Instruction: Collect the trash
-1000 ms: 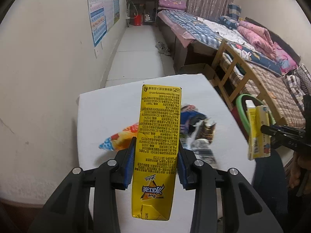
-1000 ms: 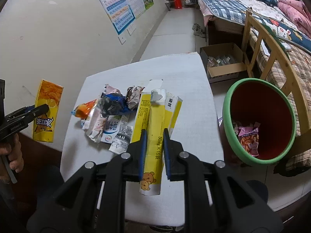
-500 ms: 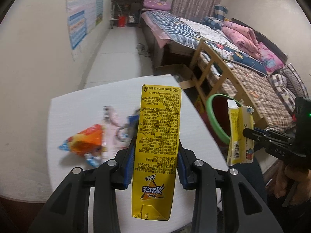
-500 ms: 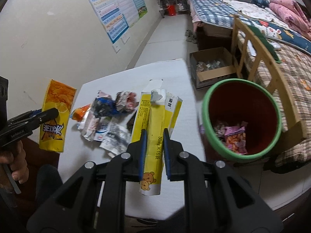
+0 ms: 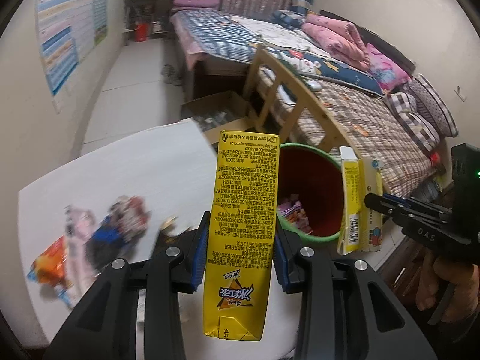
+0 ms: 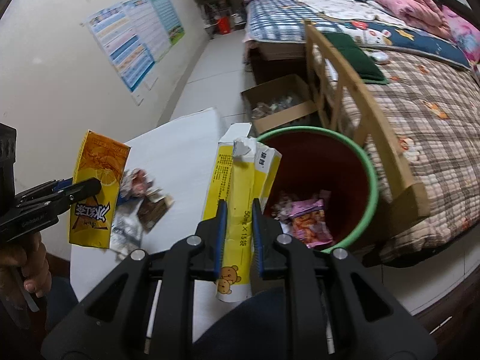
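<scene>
Yellow flattened drink carton [image 5: 243,228] is pinched in my left hand-held gripper [image 5: 240,258], torn yellow-and-white box [image 6: 240,207] in my right hand-held gripper [image 6: 238,240], green-rimmed red bin [image 6: 345,186] with wrappers at two o'clock, more crumpled wrappers [image 5: 99,228] left on the white counter [image 5: 144,165].

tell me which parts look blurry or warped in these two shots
Left wrist view: the wrappers on the white table are smeared by motion blur, while the yellow drink carton stays sharp. Right wrist view: mostly sharper, slight smear on the table litter. Both: fisheye bending, dark corners.
</scene>
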`<state>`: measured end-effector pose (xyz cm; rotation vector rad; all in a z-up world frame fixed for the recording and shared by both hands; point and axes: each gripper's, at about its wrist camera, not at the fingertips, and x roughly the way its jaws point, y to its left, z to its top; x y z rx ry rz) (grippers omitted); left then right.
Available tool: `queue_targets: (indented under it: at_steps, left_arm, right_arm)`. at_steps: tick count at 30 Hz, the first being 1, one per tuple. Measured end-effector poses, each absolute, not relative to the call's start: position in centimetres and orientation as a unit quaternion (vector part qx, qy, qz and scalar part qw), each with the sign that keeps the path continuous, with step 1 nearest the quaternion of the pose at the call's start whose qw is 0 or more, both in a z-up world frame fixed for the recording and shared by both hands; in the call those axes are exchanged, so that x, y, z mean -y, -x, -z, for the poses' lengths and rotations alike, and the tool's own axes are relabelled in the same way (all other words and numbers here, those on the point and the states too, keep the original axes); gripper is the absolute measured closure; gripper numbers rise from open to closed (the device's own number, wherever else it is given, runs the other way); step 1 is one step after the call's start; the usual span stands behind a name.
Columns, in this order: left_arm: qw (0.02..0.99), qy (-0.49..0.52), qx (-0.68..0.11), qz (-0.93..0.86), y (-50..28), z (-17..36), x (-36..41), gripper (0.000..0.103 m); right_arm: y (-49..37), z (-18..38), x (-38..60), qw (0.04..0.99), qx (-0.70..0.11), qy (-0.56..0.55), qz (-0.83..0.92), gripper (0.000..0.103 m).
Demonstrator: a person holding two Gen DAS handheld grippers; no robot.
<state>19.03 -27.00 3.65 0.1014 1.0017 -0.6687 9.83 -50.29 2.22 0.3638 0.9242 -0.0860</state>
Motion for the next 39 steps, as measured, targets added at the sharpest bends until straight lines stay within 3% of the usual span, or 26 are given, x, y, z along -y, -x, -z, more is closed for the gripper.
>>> queue_targets:
  at_steps: [17,30,31,32,34,35,36,38,39]
  left_arm:
    - [0.781,-0.088,-0.49,0.377,-20.9,-0.3,40.6,0.069]
    - [0.77,-0.095,-0.507,0.377,-21.9,2.4,43.7,0.068]
    - [0.77,-0.093,-0.507,0.375,-21.9,2.5,43.7,0.065]
    - [0.771,-0.093,-0.508,0.373,-22.0,2.6,43.8,0.048]
    - [0.778,-0.085,-0.501,0.369,-22.1,2.5,43.5,0.03]
    - [0.781,-0.082,-0.498,0.367,-22.1,2.4,43.2,0.025]
    - [0.783,-0.078,-0.497,0.364,-22.2,2.3,42.9,0.025]
    - [0.787,-0.066,-0.497,0.359,-22.5,2.1,42.2,0.023]
    - [0.789,-0.06,-0.497,0.355,-22.7,2.0,41.8,0.021]
  right_arm:
    - [-12.1,2.1,58.3,0.864,-0.463,-0.185,0.071,0.086]
    - [-13.3,4.4,59.5,0.857,-0.476,-0.188,0.068,0.086]
    - [-13.3,4.5,59.5,0.856,-0.477,-0.188,0.07,0.085]
    - [-13.4,4.7,59.7,0.854,-0.48,-0.189,0.074,0.084]
    - [-13.4,4.9,59.6,0.85,-0.484,-0.192,0.075,0.07]
    - [-13.3,4.9,59.6,0.851,-0.483,-0.193,0.078,0.056]
    - [-13.3,4.8,59.6,0.852,-0.481,-0.193,0.08,0.047]
    - [-13.2,4.7,59.5,0.853,-0.479,-0.191,0.082,0.044]
    - [-13.1,4.6,59.4,0.853,-0.48,-0.188,0.084,0.037]
